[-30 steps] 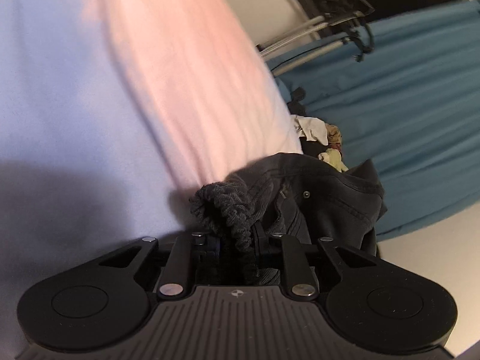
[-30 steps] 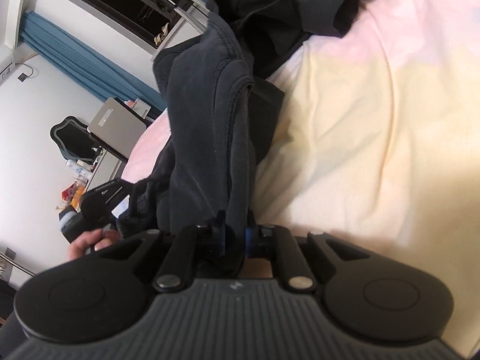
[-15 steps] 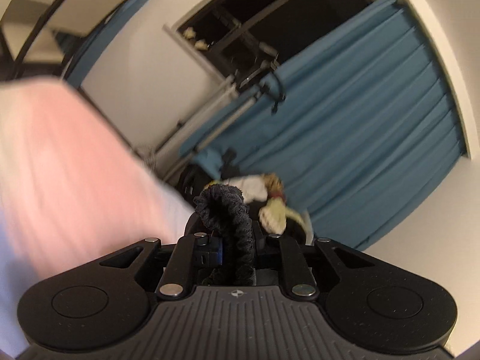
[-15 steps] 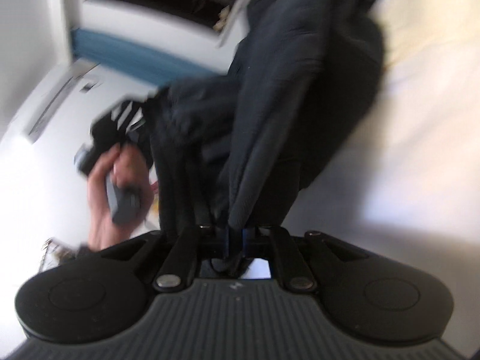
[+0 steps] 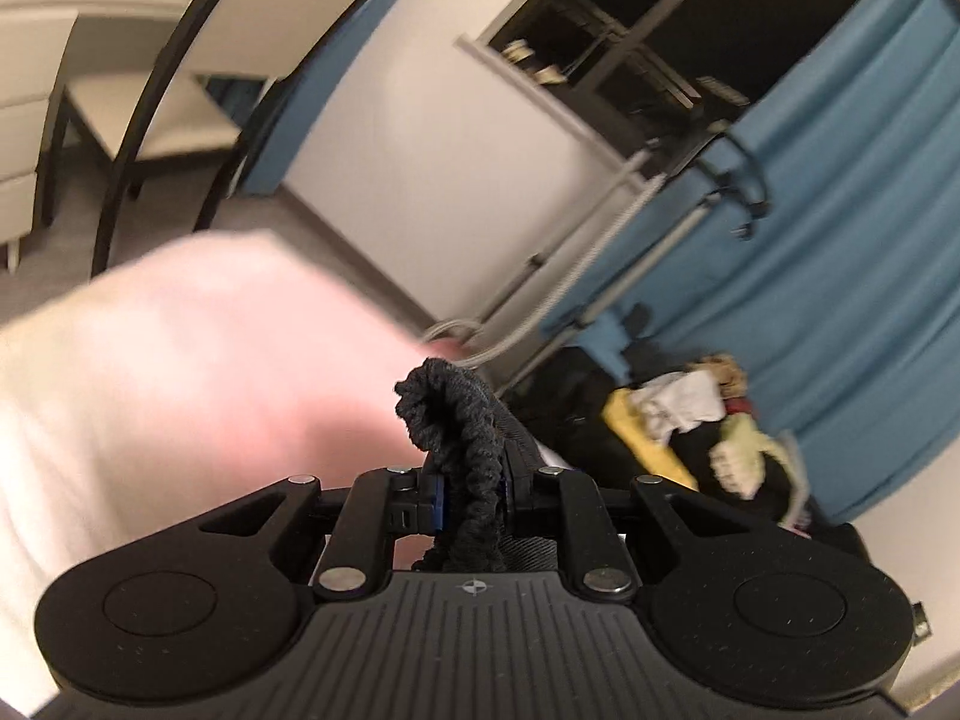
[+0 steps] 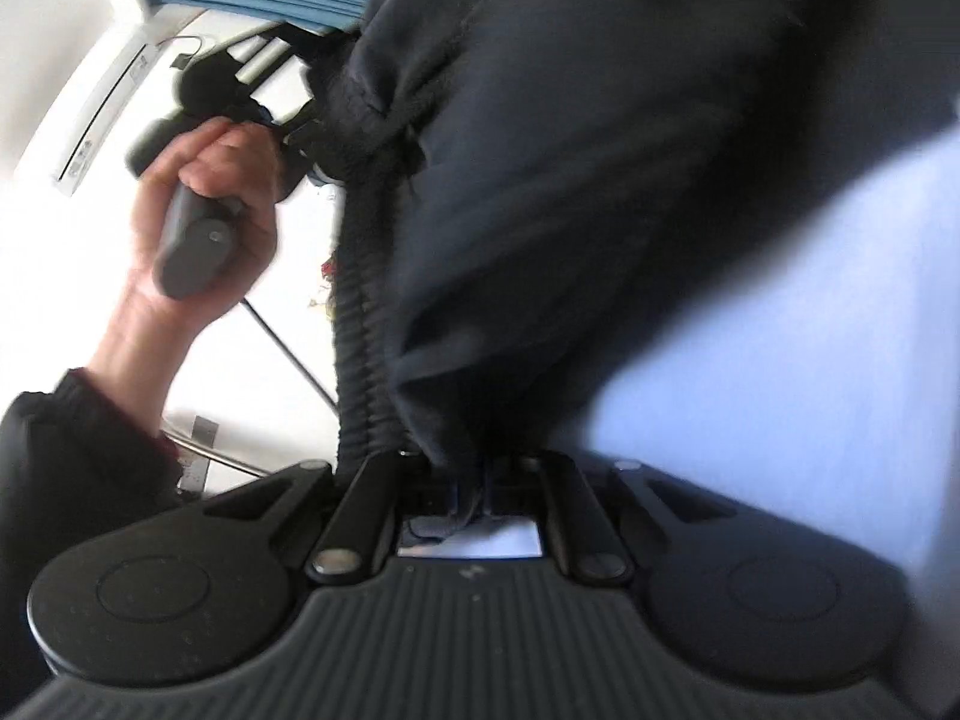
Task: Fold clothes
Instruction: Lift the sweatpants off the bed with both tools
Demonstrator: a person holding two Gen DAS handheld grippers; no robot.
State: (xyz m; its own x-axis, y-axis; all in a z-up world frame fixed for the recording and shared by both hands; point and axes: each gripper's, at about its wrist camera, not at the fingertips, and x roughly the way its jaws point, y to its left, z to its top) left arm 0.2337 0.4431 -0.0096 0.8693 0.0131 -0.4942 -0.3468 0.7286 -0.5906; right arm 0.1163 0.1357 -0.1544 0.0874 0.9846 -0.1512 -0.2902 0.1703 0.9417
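A black garment (image 6: 540, 192) hangs in the air between both grippers, above the bed. My left gripper (image 5: 471, 489) is shut on its ribbed elastic band (image 5: 462, 420), which bunches up between the jaws. My right gripper (image 6: 471, 480) is shut on another edge of the same garment, whose dark fabric fills most of the right wrist view. That view also shows the left gripper (image 6: 300, 138) in the person's hand (image 6: 204, 222) at upper left, holding the far end of the band.
The bed's sheet is pink and white (image 5: 180, 372) in the left wrist view and pale blue (image 6: 780, 360) in the right. A pile of clothes (image 5: 690, 420) lies past the bed by blue curtains (image 5: 840, 240). A drying rack (image 5: 600, 252) and chair (image 5: 150, 120) stand beyond.
Both grippers have lifted the black garment off the bed and swung upward. The left wrist view turned from the sheet to the room; the garment now hangs stretched between the grippers.
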